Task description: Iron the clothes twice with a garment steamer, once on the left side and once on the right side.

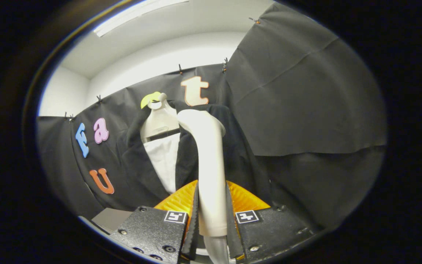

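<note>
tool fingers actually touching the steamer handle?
Touching. Gripper view: both fingers of the tool press the steamer handle from either side, no gap visible.

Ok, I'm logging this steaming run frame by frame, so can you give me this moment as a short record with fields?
tool: tall white plastic garment steamer, upright
hand-held gripper: shut on the steamer's handle, one finger on each side
garment: dark jacket over a white shirt front, hanging on a white hanger
steamer position: head level with the collar, in front of the jacket
contact with fabric: cannot tell
backdrop: black cloth wall
</note>
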Action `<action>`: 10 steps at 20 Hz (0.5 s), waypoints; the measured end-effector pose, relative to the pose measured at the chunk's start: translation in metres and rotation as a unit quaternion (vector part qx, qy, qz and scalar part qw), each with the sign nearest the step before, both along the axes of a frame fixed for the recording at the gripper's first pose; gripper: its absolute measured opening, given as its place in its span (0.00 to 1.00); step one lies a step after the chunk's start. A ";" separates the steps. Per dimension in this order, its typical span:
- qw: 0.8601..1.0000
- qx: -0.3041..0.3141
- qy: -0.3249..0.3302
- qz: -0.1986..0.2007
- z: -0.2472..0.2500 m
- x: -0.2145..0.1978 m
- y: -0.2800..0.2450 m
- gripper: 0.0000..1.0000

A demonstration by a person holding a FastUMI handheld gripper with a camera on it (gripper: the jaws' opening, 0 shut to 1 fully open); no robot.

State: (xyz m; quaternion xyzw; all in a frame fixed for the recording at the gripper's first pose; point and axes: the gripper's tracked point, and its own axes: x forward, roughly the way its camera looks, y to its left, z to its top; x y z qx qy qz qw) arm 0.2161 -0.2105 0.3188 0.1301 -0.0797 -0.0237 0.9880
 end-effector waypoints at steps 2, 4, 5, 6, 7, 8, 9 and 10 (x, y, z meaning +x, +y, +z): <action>1.000 -0.001 0.005 -0.002 -0.002 0.002 0.000 0.36; 1.000 -0.001 0.009 -0.002 -0.006 0.002 0.000 0.36; 1.000 -0.003 0.010 -0.004 -0.006 0.002 -0.001 0.36; 1.000 -0.004 0.012 -0.006 -0.009 0.003 -0.001 0.36; 1.000 -0.005 0.015 -0.007 -0.012 0.004 0.001 0.36; 1.000 -0.005 0.017 -0.008 -0.015 0.004 0.003 0.36; 1.000 -0.006 0.019 -0.010 -0.018 0.004 0.003 0.36; 1.000 -0.007 0.022 -0.012 -0.020 0.004 0.003 0.36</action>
